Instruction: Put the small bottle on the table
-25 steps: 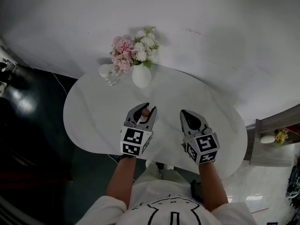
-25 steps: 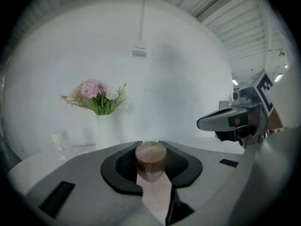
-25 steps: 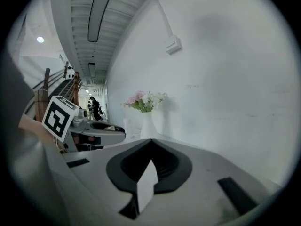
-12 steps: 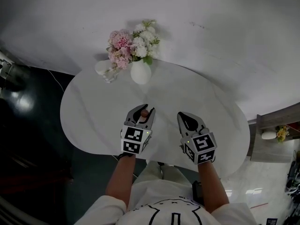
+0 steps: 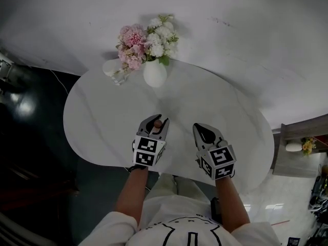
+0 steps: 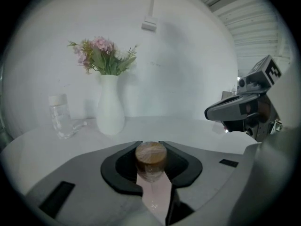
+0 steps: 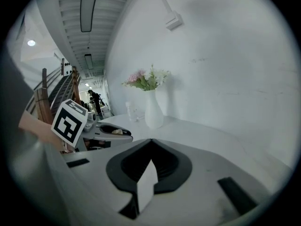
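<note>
A small clear bottle with a round wooden stopper sits between the jaws of my left gripper, which is shut on it above the near part of the white oval table. In the left gripper view the stopper faces the camera, held in the dark curved pads. My right gripper hangs beside it to the right, jaws closed together with nothing between them. It also shows at the right edge of the left gripper view.
A white vase with pink and white flowers stands at the table's far edge, against the white wall. A clear glass jar with a white lid stands left of the vase. Dark floor lies to the left, a shelf at the right.
Both grippers have shifted only slightly, and the head camera moved a little, so the table and vase sit a bit higher in view. The left gripper keeps its hold on the bottle.
</note>
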The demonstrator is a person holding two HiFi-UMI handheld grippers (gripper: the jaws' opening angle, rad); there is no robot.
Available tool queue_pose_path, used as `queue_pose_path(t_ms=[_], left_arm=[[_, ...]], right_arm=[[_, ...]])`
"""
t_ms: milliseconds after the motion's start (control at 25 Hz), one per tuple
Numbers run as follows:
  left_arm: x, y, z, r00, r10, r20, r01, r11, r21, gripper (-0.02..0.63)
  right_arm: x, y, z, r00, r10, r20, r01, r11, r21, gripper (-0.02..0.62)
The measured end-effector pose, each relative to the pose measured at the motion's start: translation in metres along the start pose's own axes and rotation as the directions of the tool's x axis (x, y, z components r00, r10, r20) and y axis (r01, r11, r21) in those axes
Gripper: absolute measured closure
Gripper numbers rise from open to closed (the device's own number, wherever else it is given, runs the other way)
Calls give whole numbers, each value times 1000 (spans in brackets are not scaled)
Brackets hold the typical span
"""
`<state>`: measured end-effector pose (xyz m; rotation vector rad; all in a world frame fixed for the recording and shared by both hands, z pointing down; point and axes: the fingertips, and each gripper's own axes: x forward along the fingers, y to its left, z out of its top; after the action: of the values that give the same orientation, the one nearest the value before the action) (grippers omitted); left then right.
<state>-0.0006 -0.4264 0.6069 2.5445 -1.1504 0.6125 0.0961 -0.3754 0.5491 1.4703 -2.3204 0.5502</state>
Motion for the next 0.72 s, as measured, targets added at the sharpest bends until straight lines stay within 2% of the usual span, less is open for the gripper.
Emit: queue_pose_path(t_ms=[720], left_arm=[[5,-3,-9,1000,0,-29,1,1000,25,497]], right_arm=[[5,3,-7,999,24,-26,-24,1000,14,601]])
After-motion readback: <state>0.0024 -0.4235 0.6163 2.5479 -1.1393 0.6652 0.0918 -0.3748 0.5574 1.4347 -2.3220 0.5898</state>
